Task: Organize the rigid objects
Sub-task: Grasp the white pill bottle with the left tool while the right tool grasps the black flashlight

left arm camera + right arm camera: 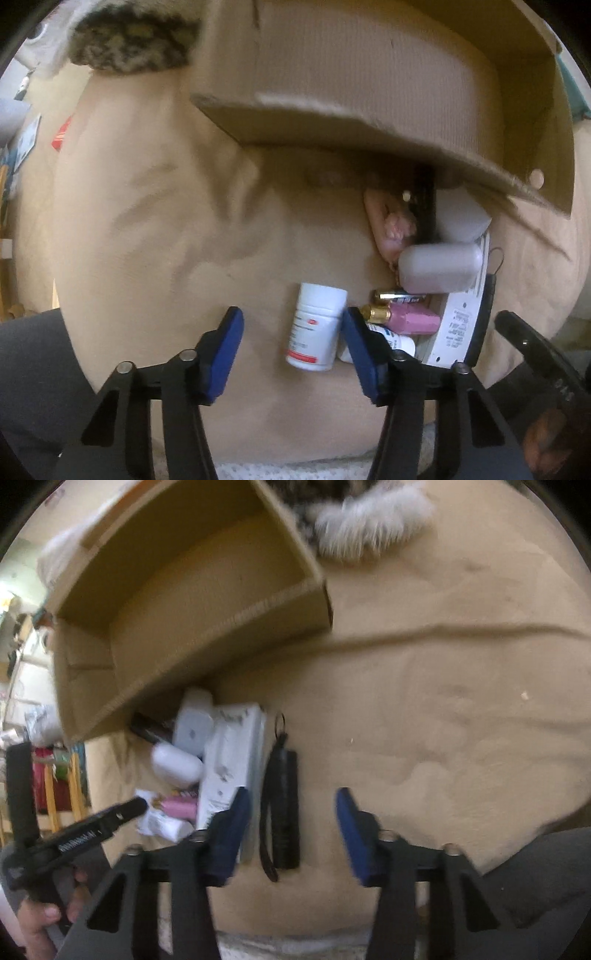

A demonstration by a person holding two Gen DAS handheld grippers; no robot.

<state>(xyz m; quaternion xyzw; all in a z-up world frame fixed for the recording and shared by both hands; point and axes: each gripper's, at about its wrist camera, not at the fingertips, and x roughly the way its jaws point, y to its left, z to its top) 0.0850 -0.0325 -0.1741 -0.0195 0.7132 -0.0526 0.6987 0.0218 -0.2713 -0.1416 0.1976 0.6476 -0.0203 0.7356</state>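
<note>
1. Left wrist view, most of the frame: wrinkled tan fabric surface (155, 221), spread under everything else.
2. Upper centre to upper right: open brown cardboard box (332, 74), hollow inside facing the camera, near edge overhanging the cluster of small things at centre right.
3. Upper left: mottled dark-and-pale furry object (129, 40), against the box's left side.
4. Right of centre: flat white rectangular device with printed markings (461, 321), lying along the right edge of the cluster.
5. Just below the box edge: pale grey rounded plastic bottle (439, 267), lying on its side.
6. Lower centre: white plastic pill bottle with red-striped label (316, 326), lying on the fabric, white cap end toward the box, label end toward the camera.
7. Just right of the pill bottle: pink bottle with gold cap (406, 317), and a dark battery (400, 296) above it.
8. Bottom of frame: left gripper (293, 350), blue pads spread wide, released, the pill bottle between them nearer the right-hand pad; contact with that pad not clear.
9. Right wrist view, bottom centre: right gripper (293, 834), pads apart, grasping nothing, with a black cylindrical flashlight with wrist strap (282, 808) lying between them nearer the left-hand pad.
</note>
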